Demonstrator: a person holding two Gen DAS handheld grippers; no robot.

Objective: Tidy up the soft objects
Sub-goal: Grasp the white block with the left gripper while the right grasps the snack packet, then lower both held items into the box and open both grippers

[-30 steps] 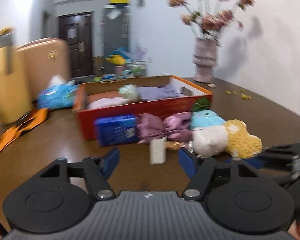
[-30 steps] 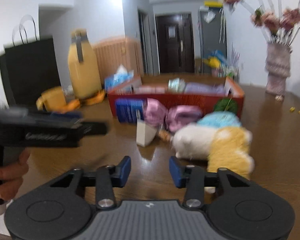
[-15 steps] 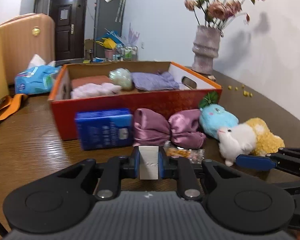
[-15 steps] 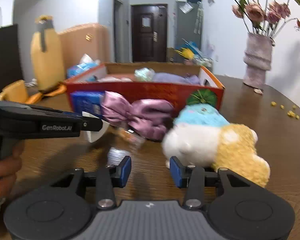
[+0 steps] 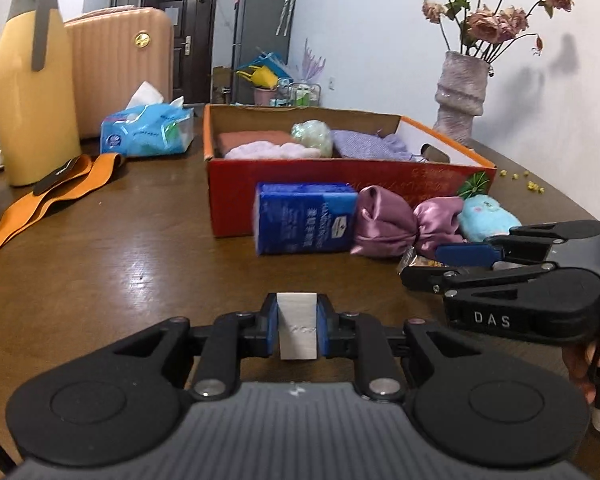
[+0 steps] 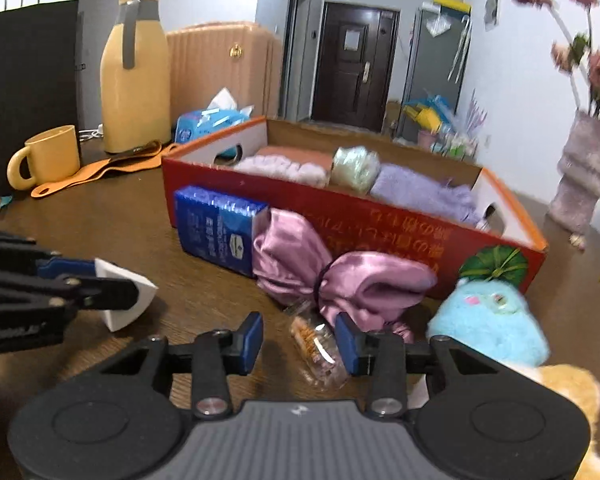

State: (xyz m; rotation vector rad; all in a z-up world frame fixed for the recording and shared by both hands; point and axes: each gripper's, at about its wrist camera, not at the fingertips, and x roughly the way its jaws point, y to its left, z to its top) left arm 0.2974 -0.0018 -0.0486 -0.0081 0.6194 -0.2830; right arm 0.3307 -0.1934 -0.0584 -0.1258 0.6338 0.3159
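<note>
Left gripper (image 5: 298, 330) clamped on small white block (image 5: 297, 330), faint embossed marks unreadable, held clear above brown worktop (image 5: 112, 264); fingers just eased slightly. Right gripper (image 6: 299, 338) marked "DAS", fingers apart and just narrowing, straddling clear snack packet (image 6: 318, 354) without pressing. Blue tissue pack (image 5: 305, 218), white print too small to read, against front wall of red box (image 5: 340, 172) with gold characters. Pink satin bow (image 6: 332, 276), blue plush (image 6: 490, 322) alongside. Folded cloths inside box. Open worktop left of box.
</note>
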